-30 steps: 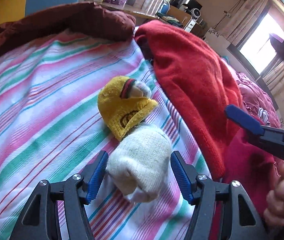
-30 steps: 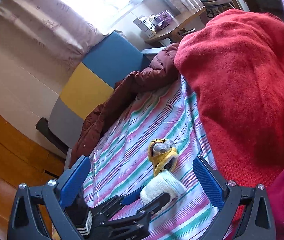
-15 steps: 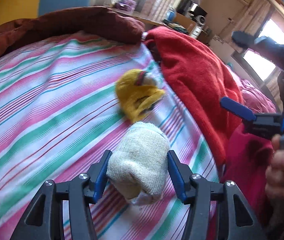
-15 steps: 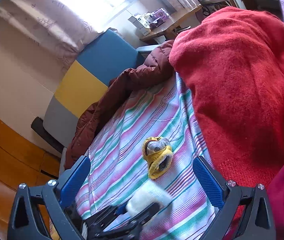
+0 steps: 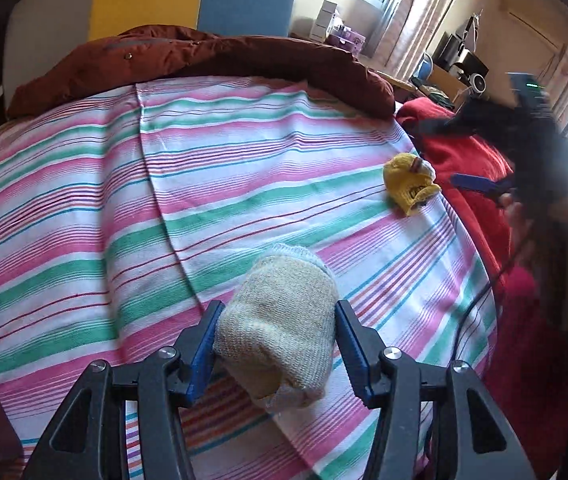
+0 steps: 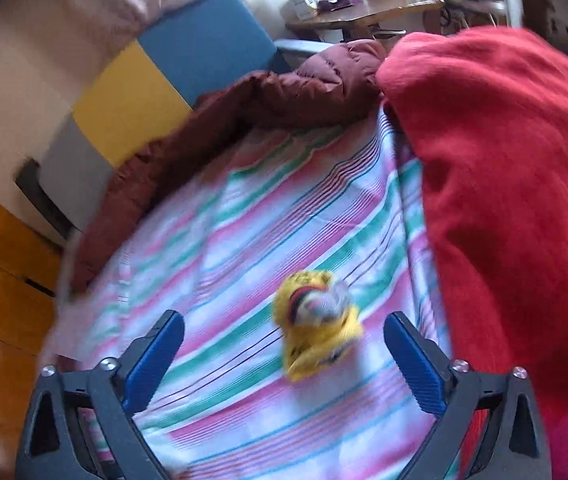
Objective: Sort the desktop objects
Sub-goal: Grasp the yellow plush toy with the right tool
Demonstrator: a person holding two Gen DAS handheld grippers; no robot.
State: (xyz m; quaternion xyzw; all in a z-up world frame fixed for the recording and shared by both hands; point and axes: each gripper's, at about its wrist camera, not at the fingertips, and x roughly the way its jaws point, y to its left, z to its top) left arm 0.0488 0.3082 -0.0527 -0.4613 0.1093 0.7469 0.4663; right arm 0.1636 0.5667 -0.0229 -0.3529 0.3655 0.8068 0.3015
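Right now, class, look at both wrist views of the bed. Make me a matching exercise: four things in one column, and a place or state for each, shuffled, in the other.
Things
1. cream sock
2. yellow sock
3. red blanket
4. brown jacket

Places or states
A. heaped along the right side of the striped sheet
B. lying loose on the sheet
C. clamped in the left gripper
D. bunched at the far end of the bed

Pairs: 1-C, 2-B, 3-A, 4-D
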